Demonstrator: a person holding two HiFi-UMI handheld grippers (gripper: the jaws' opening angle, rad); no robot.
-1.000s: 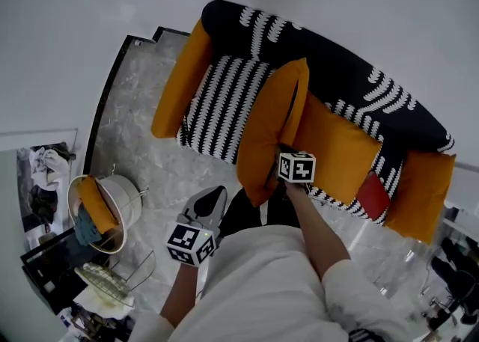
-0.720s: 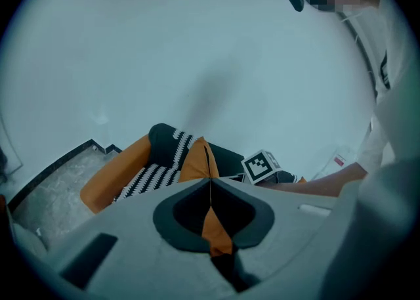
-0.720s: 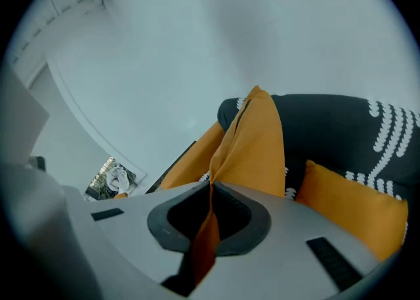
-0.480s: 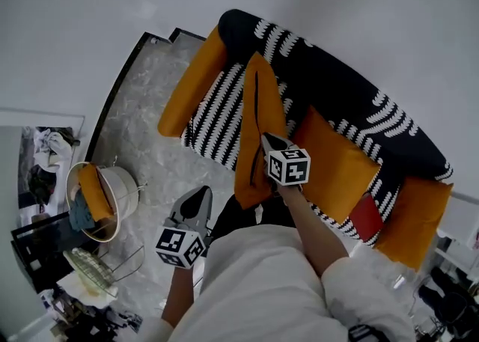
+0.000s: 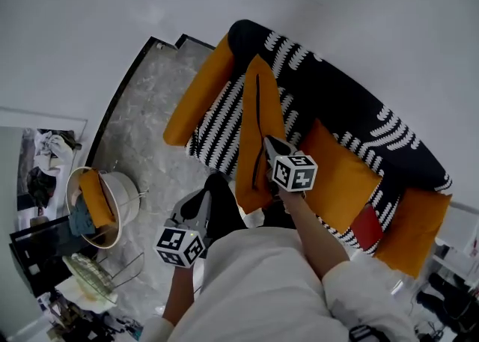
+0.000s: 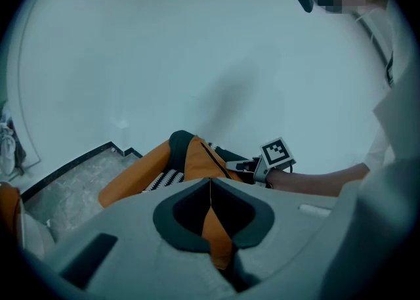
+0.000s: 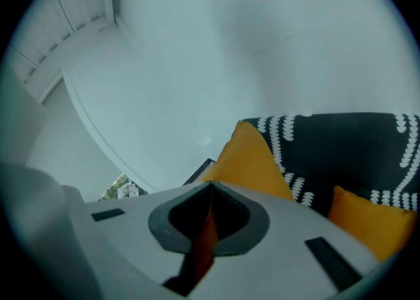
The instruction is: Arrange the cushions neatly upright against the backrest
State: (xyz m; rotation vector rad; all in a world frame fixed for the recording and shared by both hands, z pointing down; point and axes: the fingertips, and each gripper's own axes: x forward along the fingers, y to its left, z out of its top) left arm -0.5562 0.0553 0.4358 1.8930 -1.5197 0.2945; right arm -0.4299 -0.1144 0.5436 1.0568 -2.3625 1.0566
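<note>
Cushion [image 5: 258, 120], orange, held edge-on and upright over the left end of the seat [image 5: 221, 108] of the sofa [image 5: 196, 86], lower end reaching past the seat's front edge, not yet against the backrest [image 5: 352, 105]. Pinched on its near long edge by the right gripper [image 5: 267, 144]: jaws closed, with a fold of orange fabric between them in the right gripper view. Low and apart from it, near the sofa front, the left gripper [image 5: 199, 204], jaws together at the tips. Behind them a strip of orange in the gap, most likely the cushion beyond rather than anything clamped. To the right, a second cushion [image 5: 337, 172] leaning on the backrest, just beside the held one.

Probably light and soft: hangs flat from a one-sided pinch, with a slight bow along its length. Likely to sag, swing and twist about the grip rather than follow it stiffly. Fabric cover unlikely to slip, though a thin fold could pull out under a jerk. Not fragile.

Best taken at a seam or corner, with a deep bite of cover and some filling. Better with two holds, one at each upper corner, so as to set the lower edge into the crease of seat and backrest and lean the face back. Main risk: slumping forward or sideways once let go.
</note>
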